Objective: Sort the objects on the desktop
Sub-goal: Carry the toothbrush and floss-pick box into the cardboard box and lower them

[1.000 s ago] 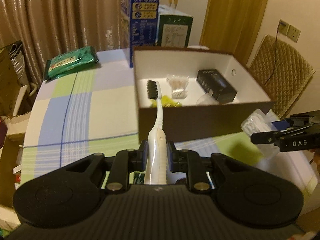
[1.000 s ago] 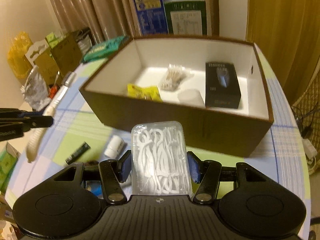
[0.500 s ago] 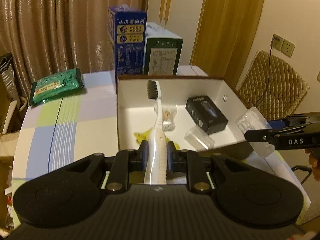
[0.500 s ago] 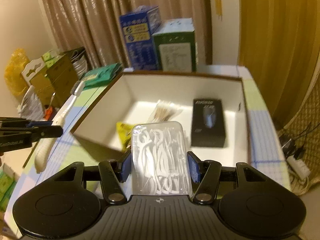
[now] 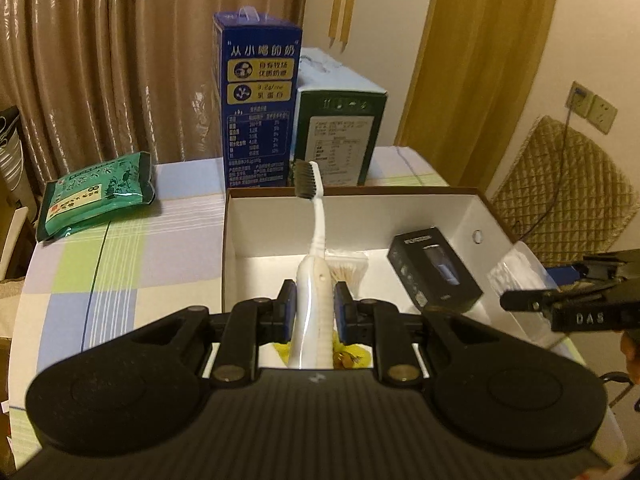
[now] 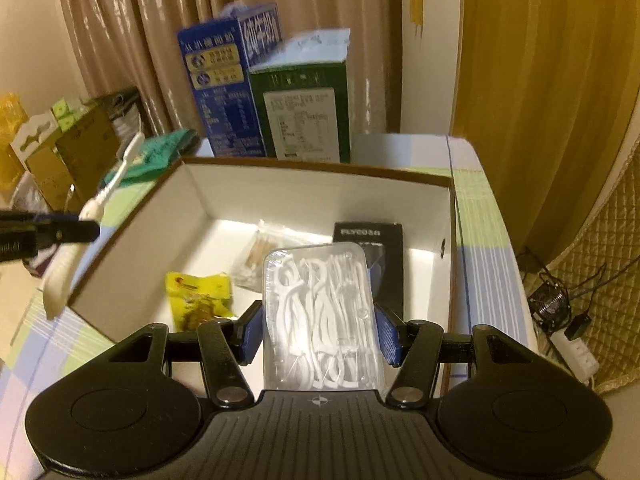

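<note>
Starting with the counter (image 5: 120,264) and its checked cloth, we see the brown box (image 6: 132,240) with white inside walls sitting open in the middle, clearly the place things get sorted into. It already holds a black carton (image 5: 434,270), a bag of cotton swabs (image 6: 256,254) and a yellow packet (image 6: 200,296). Behind it stand a blue milk box (image 5: 258,100) and a green box (image 5: 340,132), with a green pouch (image 5: 96,194) lying off to the side. Our left claw (image 5: 315,312) is closed tight on the white toothbrush (image 5: 314,304) low on its handle, bristles pointing up and forward over the box. Our right claw (image 6: 320,332) is partly open, its pads pressing the sides of the clear case of floss picks (image 6: 320,312), carried flat above the box interior. We judge both items are held over the box so they drop inside when released.
</note>
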A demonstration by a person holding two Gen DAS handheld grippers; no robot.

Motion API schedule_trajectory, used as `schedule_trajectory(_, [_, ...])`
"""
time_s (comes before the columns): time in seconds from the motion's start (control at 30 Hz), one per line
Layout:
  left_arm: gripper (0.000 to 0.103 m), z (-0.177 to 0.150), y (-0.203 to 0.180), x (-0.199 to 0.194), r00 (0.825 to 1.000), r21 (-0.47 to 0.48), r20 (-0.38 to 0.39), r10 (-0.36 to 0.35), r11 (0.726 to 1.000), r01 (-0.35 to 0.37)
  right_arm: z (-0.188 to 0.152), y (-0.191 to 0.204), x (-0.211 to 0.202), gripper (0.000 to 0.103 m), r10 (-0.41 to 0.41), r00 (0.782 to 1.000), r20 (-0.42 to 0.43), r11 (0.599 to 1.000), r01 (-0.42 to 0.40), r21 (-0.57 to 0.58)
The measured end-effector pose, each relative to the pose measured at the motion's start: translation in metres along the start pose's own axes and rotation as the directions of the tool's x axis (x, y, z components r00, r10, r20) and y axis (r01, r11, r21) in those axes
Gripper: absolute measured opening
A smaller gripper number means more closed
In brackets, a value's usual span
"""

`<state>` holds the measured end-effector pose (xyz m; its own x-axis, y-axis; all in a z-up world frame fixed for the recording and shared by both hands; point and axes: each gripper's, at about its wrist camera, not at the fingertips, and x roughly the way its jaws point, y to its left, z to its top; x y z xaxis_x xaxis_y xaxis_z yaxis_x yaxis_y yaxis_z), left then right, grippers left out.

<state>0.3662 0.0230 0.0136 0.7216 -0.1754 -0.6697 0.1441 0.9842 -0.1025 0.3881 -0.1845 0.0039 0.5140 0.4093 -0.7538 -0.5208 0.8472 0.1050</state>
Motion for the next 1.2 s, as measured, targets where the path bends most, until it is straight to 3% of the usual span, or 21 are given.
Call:
schedule_trajectory(0.2, [0.016, 0.005, 0.003, 0.039, 0.998, 0.008, -0.063, 0.025, 1.000, -0.025, -0.003, -0.009, 0.025, 0.054, -0.018, 0.996, -0.087, 0.999, 0.016, -0.035])
schedule_trajectory(0.6, [0.016, -0.012, 0.001, 0.094, 0.977, 0.067, -0.192, 0.093, 0.994, -0.081, -0.008, -0.014, 0.041, 0.054, -0.018, 0.987, -0.163, 0.995, 0.002, -0.095])
schedule_trajectory(0.97, [0.017, -0.015, -0.002, 0.114, 0.958, 0.108, -0.268, 0.097, 0.992, -0.071, -0.007, -0.015, 0.052, 0.054, -0.038, 0.977, -0.212, 0.988, 0.005, -0.154])
schedule_trajectory(1.2, [0.023, -0.010, -0.002, 0.111, 0.963, 0.111, -0.257, 0.085, 0.992, -0.058, -0.006, -0.015, 0.055, 0.054, -0.047, 0.971, -0.235, 0.983, 0.003, -0.183])
